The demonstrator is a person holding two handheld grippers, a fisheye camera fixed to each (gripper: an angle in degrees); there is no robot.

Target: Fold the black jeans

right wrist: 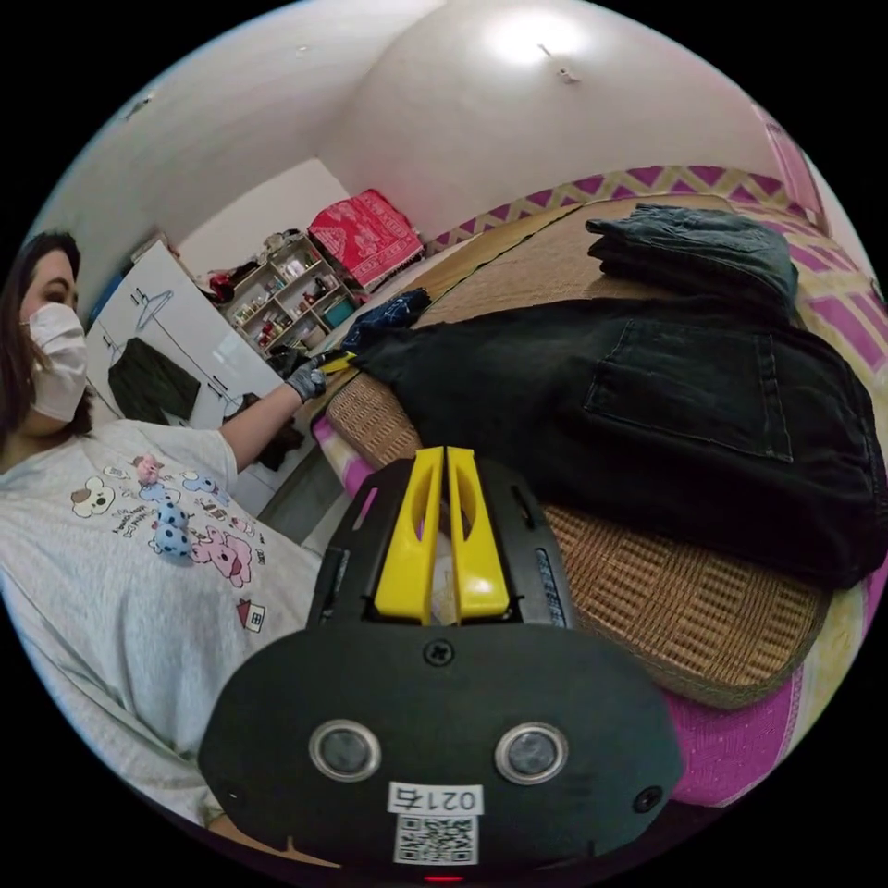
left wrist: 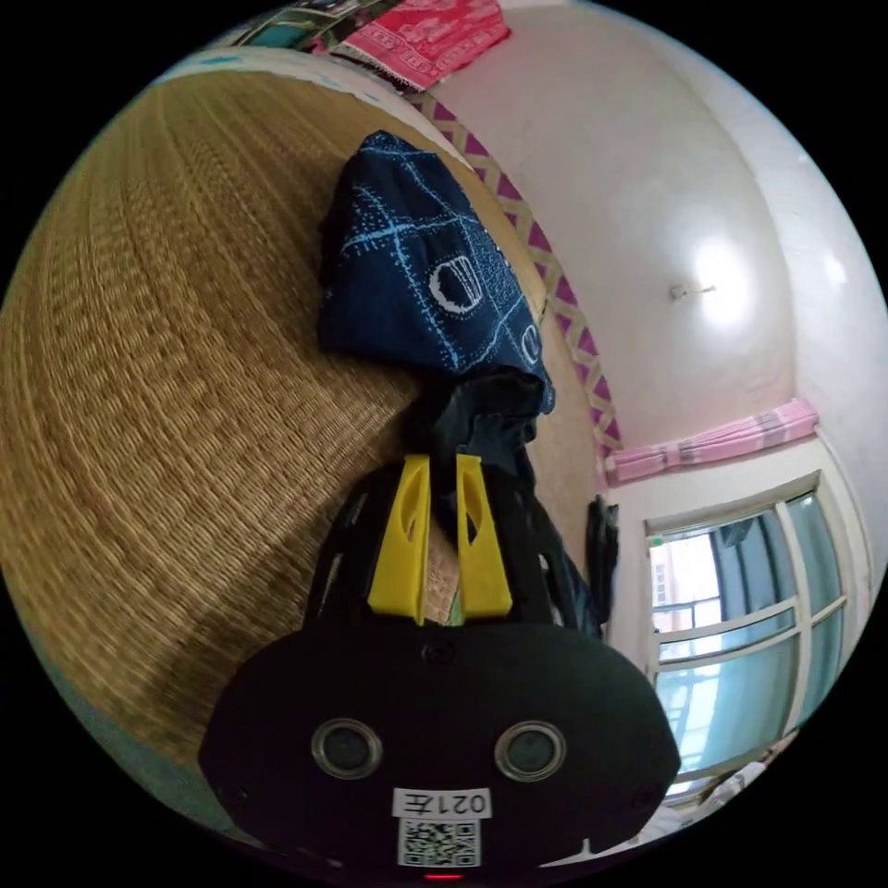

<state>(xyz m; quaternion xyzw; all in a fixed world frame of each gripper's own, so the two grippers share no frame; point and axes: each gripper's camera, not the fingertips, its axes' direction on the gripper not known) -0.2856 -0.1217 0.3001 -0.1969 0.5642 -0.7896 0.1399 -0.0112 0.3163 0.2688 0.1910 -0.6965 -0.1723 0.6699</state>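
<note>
The woven mat (right wrist: pixel 684 592) covers the bed and serves as the reference surface. The black jeans (right wrist: pixel 647 407) lie spread across the mat, back pocket facing up. A folded dark garment (right wrist: pixel 694 245) rests on the mat just beyond the jeans. A folded blue patterned cloth (left wrist: pixel 421 268) lies on the mat near the jeans' far end. The left gripper (left wrist: pixel 442 462) is clamped on black fabric, apparently the jeans' end. The right gripper (right wrist: pixel 442 455), off the mat's near edge, has its jaws nearly together with nothing between them.
</note>
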